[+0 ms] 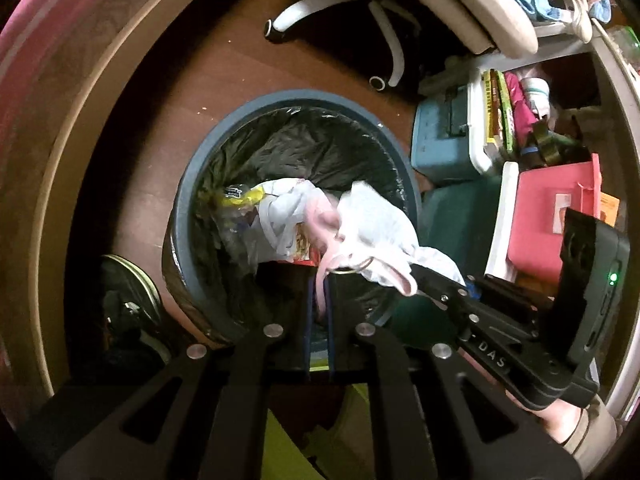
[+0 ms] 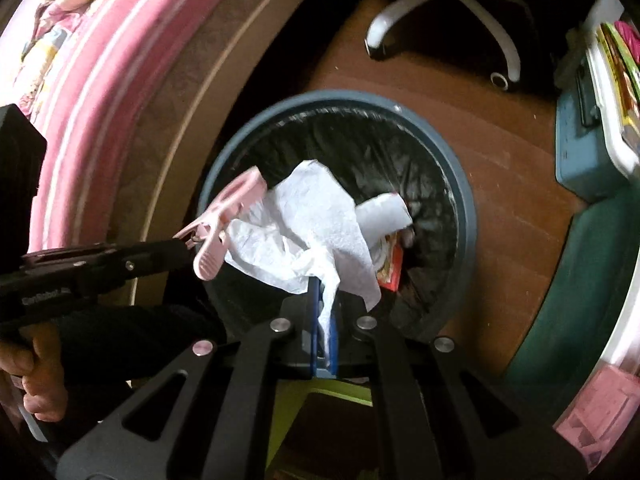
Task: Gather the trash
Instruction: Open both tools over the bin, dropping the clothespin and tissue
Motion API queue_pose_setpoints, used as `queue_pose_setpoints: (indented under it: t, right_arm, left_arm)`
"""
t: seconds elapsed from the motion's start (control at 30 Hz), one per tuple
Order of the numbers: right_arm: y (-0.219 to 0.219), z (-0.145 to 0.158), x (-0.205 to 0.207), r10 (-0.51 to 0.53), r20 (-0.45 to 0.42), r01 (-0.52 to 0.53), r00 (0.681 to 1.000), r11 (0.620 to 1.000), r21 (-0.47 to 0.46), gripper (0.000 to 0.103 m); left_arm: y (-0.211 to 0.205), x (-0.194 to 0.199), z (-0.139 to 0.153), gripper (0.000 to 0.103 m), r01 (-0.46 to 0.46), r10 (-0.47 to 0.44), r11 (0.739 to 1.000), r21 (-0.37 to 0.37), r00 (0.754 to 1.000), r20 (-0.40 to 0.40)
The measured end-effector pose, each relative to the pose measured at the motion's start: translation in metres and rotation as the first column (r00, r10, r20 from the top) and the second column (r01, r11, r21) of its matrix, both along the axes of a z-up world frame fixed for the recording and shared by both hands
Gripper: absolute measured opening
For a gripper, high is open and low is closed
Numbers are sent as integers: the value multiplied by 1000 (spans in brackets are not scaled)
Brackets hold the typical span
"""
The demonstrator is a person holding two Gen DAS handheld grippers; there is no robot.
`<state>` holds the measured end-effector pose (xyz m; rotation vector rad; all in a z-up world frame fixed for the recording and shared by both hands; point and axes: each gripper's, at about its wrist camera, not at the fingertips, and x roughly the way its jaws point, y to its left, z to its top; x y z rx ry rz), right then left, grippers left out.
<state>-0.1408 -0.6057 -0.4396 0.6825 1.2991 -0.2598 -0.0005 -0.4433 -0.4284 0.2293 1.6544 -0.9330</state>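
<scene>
A round grey-blue trash bin (image 1: 200,184) with a black liner stands on the brown floor and holds wrappers and white paper; it also shows in the right wrist view (image 2: 460,184). My left gripper (image 1: 320,280) is shut on a pink plastic clothespin (image 1: 326,236) and holds it over the bin; the clothespin also shows in the right wrist view (image 2: 224,220). My right gripper (image 2: 325,300) is shut on a crumpled white paper towel (image 2: 316,220) and holds it above the bin opening. The towel also shows in the left wrist view (image 1: 376,220), beside the clothespin.
A white office chair base (image 1: 376,8) stands beyond the bin. A blue storage box (image 1: 444,140), books and a red bag (image 1: 552,216) crowd the right side. A pink bed edge (image 2: 100,80) runs along the left. A dark green bin (image 2: 580,280) stands at right.
</scene>
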Motion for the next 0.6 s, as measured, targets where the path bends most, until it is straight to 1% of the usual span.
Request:
queue_pose_setpoints:
  t: [0.17, 0.2, 0.27, 0.3, 0.33, 0.37, 0.4, 0.43, 0.5, 0.57, 0.6]
  right_arm:
    - [3, -10, -4, -10, -16, 10, 1000, 1000, -8, 7]
    - [3, -11, -5, -14, -17, 14, 1000, 1000, -10, 8]
    - [2, -11, -4, -20, -13, 20, 1000, 1000, -16, 18]
    - [3, -10, -4, -21, -10, 21, 1000, 1000, -21, 31]
    - [4, -9, -4, -22, -8, 21, 1000, 999, -26, 35]
    - [5, -8, -5, -18, -9, 17, 1000, 999, -33, 35]
    - [5, -8, -4, -16, -9, 15, 1000, 999, -38, 38]
    - [5, -7, -5, -15, -8, 14, 1000, 999, -40, 39]
    - [6, -5, -5, -13, -9, 13, 1000, 999, -50, 40]
    - [7, -1, -5, -14, -1, 14, 1000, 998, -55, 50]
    - [7, 1, -5, -15, 5, 15, 1000, 998, -60, 59]
  left_arm:
    - [1, 5, -4, 11, -30, 30, 1000, 9, 1000, -7]
    - [1, 5, -4, 13, -32, 32, 999, 9, 999, -8]
    - [0, 4, -3, 23, -33, 33, 999, 6, 999, -3]
    - [0, 5, -2, 37, -33, 33, 999, 4, 999, 8]
    - [0, 5, 2, 49, -34, 34, 999, -3, 999, 32]
    - [0, 5, 4, 52, -35, 35, 999, -10, 998, 46]
    - [0, 5, 7, 53, -35, 36, 999, -19, 998, 54]
    - [0, 6, 9, 54, -39, 41, 999, -31, 998, 53]
    - [1, 6, 12, 57, -45, 46, 998, -33, 997, 58]
    - [2, 6, 17, 60, -43, 46, 998, -38, 995, 83]
    - [2, 7, 20, 64, -44, 48, 998, -42, 995, 93]
